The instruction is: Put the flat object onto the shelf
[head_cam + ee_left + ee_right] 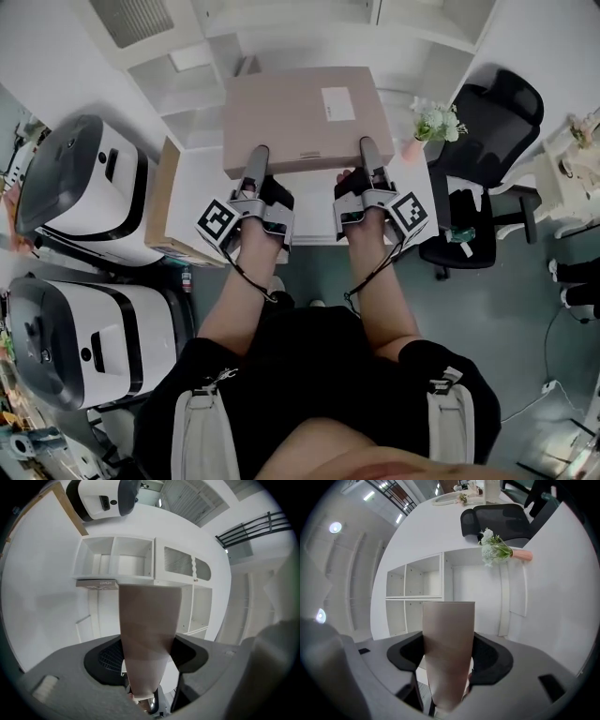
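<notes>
A flat tan cardboard box (298,117) with a white label is held level in front of the white shelf unit (178,80). My left gripper (256,161) is shut on its near edge at the left, and my right gripper (369,152) is shut on the same edge at the right. In the left gripper view the box (149,625) runs edge-on between the jaws toward the shelf compartments (115,564). The right gripper view shows the box (449,639) the same way, with shelf cubbies (415,581) behind it. The lower fingers are hidden under the box.
Two white and black machines (84,187) (89,342) stand at the left. A cardboard panel (167,202) leans beside the shelf. A pink vase of flowers (433,124) sits to the box's right, with a black office chair (487,159) beyond.
</notes>
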Demonstrator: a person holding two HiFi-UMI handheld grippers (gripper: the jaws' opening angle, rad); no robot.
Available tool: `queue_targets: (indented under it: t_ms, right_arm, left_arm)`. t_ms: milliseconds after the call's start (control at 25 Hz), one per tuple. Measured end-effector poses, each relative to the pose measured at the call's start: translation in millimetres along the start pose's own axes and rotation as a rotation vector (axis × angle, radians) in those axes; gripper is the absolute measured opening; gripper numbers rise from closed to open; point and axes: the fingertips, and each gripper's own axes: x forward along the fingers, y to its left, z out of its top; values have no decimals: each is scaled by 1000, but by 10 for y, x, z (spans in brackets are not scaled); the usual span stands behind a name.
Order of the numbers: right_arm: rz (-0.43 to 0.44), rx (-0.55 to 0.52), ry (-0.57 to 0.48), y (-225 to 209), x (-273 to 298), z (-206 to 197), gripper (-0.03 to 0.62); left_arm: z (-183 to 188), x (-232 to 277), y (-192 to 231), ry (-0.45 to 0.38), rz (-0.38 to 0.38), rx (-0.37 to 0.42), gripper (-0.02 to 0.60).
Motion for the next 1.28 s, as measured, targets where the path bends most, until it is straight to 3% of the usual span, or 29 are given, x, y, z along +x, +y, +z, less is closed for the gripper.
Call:
queue_targets:
  t_ms: [240,1280]
  right_arm:
    - [13,-15,-22,62,232,50,282]
    - [184,-82,24,661,832,-385,282]
  left_arm:
    - [93,273,-35,38,-24,0,288]
    - [781,567,-580,27,-174,33,288]
